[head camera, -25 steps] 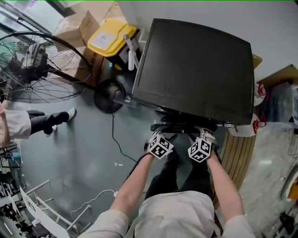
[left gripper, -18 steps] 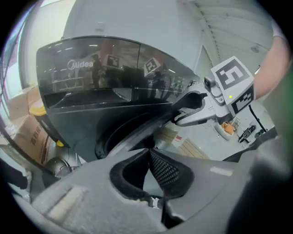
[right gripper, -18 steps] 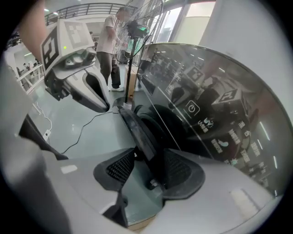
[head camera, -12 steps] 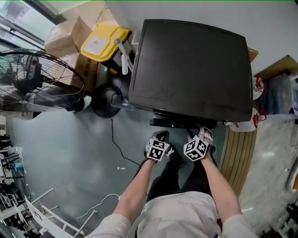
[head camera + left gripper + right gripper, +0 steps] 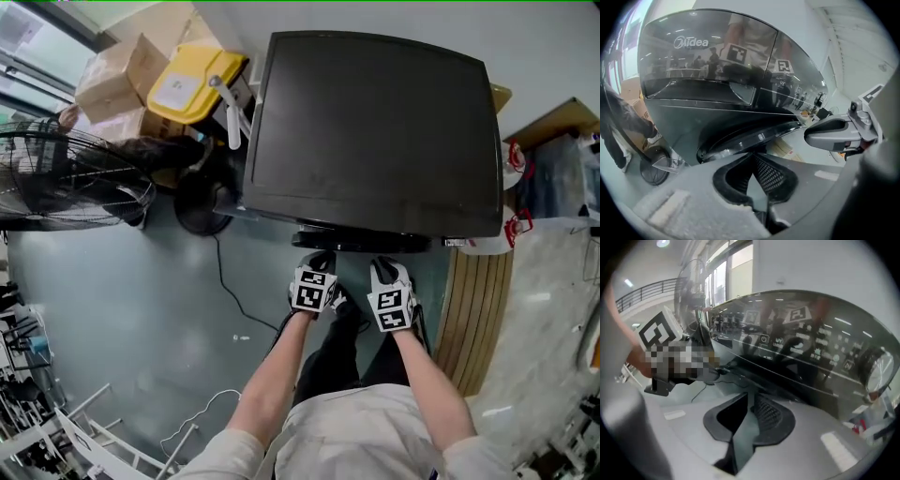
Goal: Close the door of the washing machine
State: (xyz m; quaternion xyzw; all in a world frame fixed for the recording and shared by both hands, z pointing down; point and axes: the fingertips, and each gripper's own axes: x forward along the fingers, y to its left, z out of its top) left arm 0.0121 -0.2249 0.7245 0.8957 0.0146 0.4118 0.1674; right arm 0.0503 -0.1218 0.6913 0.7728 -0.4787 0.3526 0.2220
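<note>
Left gripper [image 5: 321, 260] shut empty, right gripper [image 5: 385, 268] just closed to a slit on nothing, we push the door [image 5: 361, 242] at twelve o'clock evenly.

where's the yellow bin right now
In the head view the yellow bin sits at the upper left, between the cardboard boxes and the left side of the washing machine.

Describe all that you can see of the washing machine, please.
The washer is a dark, glossy box with a flat top. Its front panel bears the Midea logo and white icons. The round door, with a shiny rim, stands slightly out from the front, seemingly not fully shut. It stands on the grey floor, near a white wall.
</note>
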